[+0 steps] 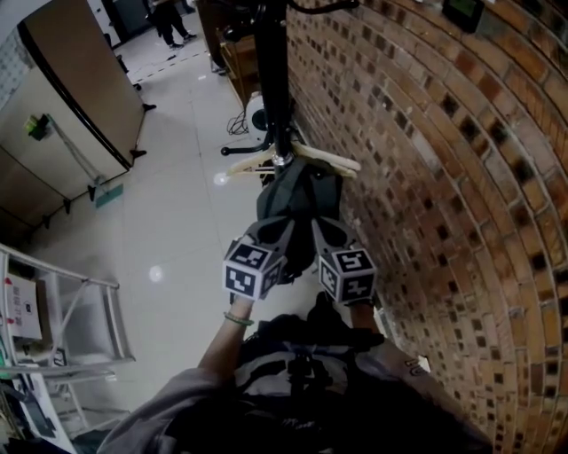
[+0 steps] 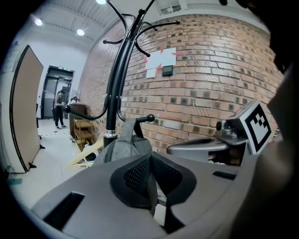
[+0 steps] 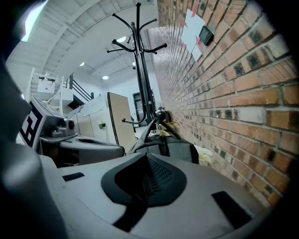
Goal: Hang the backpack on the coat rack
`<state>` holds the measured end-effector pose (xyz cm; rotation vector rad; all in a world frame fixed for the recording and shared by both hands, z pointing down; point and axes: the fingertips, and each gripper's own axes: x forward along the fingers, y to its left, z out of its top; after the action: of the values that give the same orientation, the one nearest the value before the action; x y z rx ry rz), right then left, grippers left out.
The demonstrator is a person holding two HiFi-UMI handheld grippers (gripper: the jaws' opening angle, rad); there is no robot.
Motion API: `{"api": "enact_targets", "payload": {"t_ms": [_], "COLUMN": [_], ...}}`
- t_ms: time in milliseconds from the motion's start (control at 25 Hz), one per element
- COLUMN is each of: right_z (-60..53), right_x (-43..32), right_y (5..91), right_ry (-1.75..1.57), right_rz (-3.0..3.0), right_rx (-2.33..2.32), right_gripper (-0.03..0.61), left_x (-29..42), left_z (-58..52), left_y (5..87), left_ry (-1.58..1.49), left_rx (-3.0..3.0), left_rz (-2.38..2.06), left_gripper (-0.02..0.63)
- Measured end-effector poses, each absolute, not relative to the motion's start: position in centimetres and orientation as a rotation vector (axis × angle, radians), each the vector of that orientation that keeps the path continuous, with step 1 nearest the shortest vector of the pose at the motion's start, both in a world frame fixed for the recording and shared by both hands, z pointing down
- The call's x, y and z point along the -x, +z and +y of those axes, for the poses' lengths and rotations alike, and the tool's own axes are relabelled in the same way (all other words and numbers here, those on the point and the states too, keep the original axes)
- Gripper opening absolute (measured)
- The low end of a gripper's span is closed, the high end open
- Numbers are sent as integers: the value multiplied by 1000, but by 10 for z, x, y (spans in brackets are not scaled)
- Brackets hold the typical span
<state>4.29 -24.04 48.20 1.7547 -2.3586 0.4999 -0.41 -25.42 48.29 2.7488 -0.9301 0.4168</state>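
A grey backpack (image 1: 297, 199) hangs by its top loop on a low hook of the black coat rack (image 1: 272, 80), against the brick wall. In the left gripper view the backpack (image 2: 126, 147) sits just beyond my jaws, its loop over the ball-tipped hook (image 2: 150, 118). My left gripper (image 1: 277, 232) is shut and empty, a short way back from the bag. Beside it, my right gripper (image 1: 327, 230) is also shut with nothing between its pads. In the right gripper view the backpack (image 3: 180, 150) hangs ahead below the rack's pole (image 3: 142, 84).
The brick wall (image 1: 444, 177) runs close along the right. Wooden hangers (image 1: 330, 158) lie by the rack's base. A metal shelf frame (image 1: 80, 310) stands at the left, a tall partition board (image 1: 80, 97) beyond it. A person (image 1: 169, 22) stands far down the tiled floor.
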Motion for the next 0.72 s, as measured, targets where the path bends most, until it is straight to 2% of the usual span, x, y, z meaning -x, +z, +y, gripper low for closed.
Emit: {"api": "enact_targets", "payload": {"t_ms": [720], "right_z": [-223], "right_x": [-33], "right_y": [477], "right_ry": [489], "right_rz": [-2376], "right_rx": [-1773], "right_gripper": [11], "left_x": [7], "left_z": [-237], "left_y": [485], "left_ry": [393], "left_rx": [-2758], "left_rz": [-902], "left_gripper": [-2]}}
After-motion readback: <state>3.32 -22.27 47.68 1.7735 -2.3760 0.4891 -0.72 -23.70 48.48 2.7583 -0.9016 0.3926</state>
